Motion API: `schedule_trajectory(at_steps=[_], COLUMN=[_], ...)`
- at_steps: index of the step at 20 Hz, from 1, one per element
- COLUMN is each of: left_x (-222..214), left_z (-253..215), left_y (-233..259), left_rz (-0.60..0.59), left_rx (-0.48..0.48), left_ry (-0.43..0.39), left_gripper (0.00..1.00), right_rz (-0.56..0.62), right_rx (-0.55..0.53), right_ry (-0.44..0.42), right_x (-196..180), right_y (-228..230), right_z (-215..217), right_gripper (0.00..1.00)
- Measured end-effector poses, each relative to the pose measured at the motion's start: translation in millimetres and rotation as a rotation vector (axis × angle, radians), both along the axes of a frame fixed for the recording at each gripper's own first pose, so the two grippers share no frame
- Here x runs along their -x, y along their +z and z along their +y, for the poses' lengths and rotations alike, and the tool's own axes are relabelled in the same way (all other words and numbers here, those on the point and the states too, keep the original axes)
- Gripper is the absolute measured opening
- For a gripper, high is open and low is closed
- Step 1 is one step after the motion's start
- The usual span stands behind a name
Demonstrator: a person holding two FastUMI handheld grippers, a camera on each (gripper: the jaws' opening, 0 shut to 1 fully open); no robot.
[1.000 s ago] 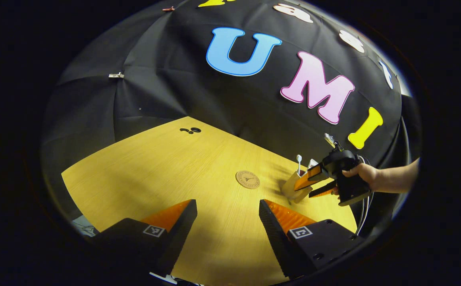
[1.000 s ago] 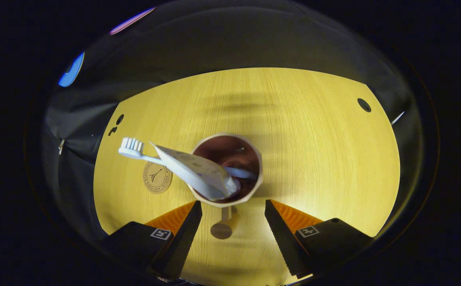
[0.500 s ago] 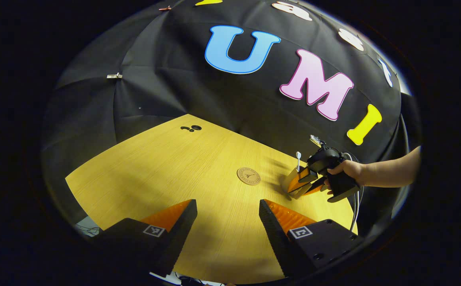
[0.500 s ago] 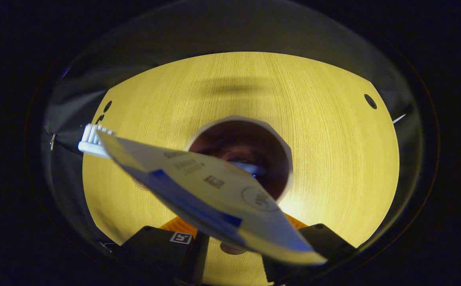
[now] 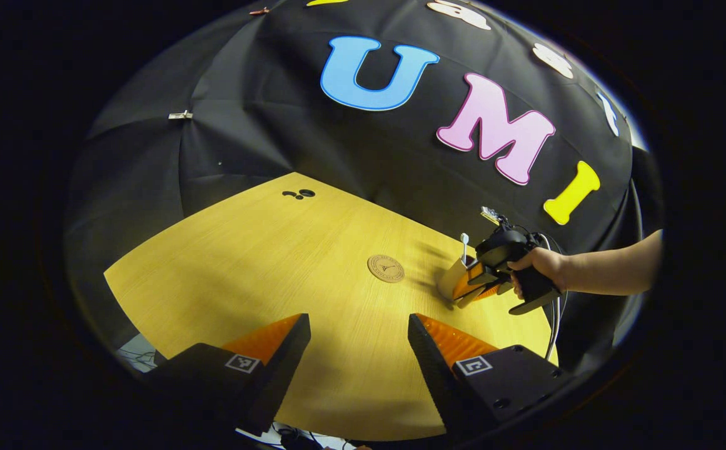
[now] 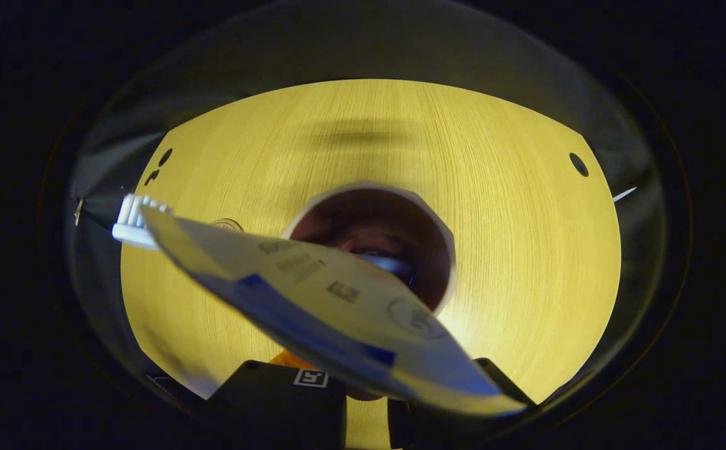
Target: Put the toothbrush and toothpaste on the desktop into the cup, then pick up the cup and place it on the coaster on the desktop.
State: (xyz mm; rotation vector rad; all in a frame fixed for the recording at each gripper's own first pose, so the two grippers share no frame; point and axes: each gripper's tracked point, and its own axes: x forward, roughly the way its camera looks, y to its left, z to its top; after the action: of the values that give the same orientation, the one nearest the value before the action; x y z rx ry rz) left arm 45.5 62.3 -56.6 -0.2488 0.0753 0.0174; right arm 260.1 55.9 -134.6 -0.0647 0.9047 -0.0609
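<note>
Your right gripper (image 5: 476,284) is clamping the cup (image 6: 372,247) on the desktop (image 5: 287,262), toothbrush (image 6: 134,215) and toothpaste (image 6: 331,306) are standing inside, coaster (image 5: 386,269) is lying just beside, your left gripper (image 5: 357,350) is hovering spread apart.

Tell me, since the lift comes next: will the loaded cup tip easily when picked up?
Probably somewhat top-heavy: the toothbrush and toothpaste stick out well above the cup, leaning to one side. The right gripper sits around its wall, which should steady it.
</note>
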Motion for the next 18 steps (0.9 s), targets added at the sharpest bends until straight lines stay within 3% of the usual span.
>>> schedule_trajectory(at_steps=[2, 3, 4, 10, 18], left_x=[1, 1, 3, 4, 3], left_z=[-4, -6, -7, -12, -7], left_y=[0, 1, 1, -1, -2], left_rz=[-0.002, -0.004, -0.005, -0.006, -0.020], left_rx=[-0.016, -0.023, -0.028, -0.032, -0.022], left_ry=[-0.006, -0.011, -0.014, -0.024, -0.018], left_gripper=[0.98, 0.98, 0.98, 0.98, 0.98], right_rz=[-0.015, -0.024, -0.036, -0.087, -0.118], right_rx=[-0.009, -0.014, -0.016, -0.043, -0.052], right_ry=[0.001, 0.010, 0.016, 0.034, 0.110], right_x=[1, 2, 2, 8, 2], right_y=[3, 4, 6, 27, 52], right_z=[0, 1, 1, 12, 69], right_gripper=[0.22, 0.27, 0.22, 0.22, 0.22])
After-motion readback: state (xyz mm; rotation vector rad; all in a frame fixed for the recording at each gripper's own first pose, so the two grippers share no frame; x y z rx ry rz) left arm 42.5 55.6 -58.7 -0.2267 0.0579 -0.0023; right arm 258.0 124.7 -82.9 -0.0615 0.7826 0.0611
